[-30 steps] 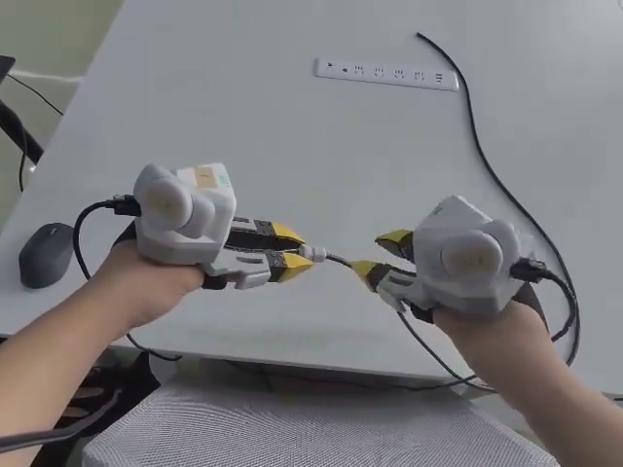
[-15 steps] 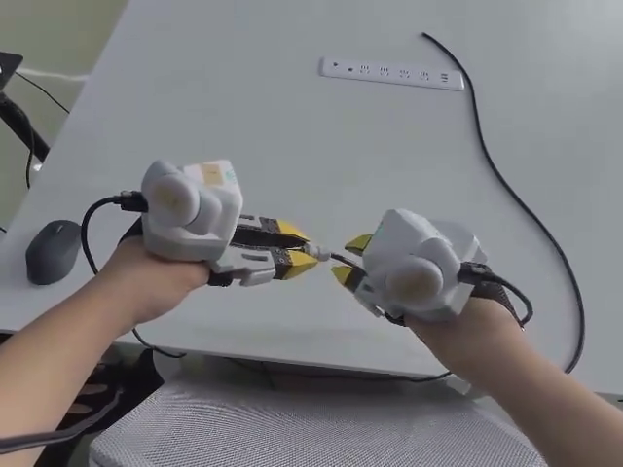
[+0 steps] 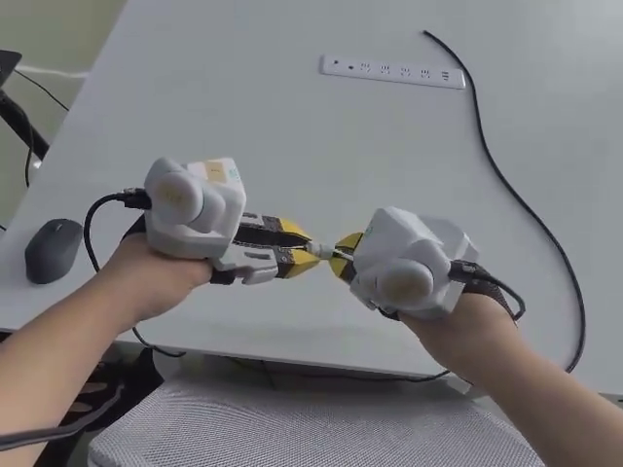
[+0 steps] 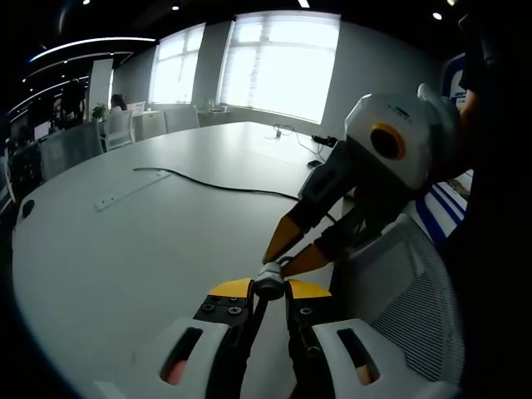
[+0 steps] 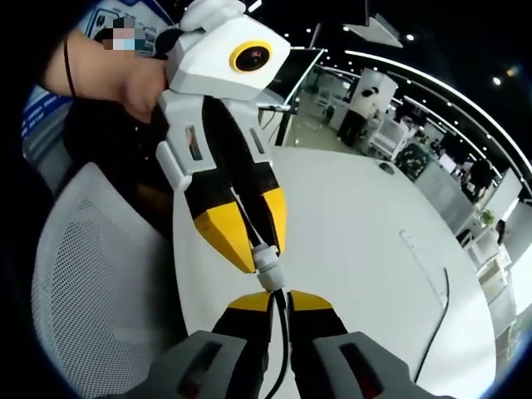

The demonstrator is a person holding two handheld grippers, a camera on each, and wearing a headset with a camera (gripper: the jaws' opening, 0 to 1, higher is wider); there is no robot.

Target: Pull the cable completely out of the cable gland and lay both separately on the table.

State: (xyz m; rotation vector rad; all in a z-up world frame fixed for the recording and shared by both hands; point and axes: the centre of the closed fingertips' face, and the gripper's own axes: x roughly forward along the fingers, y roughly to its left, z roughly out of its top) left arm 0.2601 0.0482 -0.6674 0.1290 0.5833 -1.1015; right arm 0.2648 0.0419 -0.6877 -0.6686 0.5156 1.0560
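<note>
A small whitish cable gland point(image 3: 316, 251) is pinched at the tips of my left gripper point(image 3: 300, 257), which is shut on it above the table's near edge. In the left gripper view the gland point(image 4: 268, 278) sits between the yellow tips of that gripper point(image 4: 268, 290). My right gripper point(image 3: 343, 256) faces it, almost tip to tip, and is shut on the thin black cable point(image 5: 283, 339) right behind the gland point(image 5: 268, 268). The cable runs back between the jaws of the right gripper point(image 5: 280, 302). Almost no cable shows between the two grippers.
The grey table point(image 3: 292, 126) carries a white power strip point(image 3: 392, 72) at the back, and a black cord point(image 3: 506, 185) curves down its right side. A dark mouse point(image 3: 54, 249) lies at the left edge. A mesh chair seat point(image 3: 292, 428) is below the grippers.
My right gripper has moved left and rolled over, closing the gap until its tips almost touch the left gripper's. The left gripper has stayed put with the gland.
</note>
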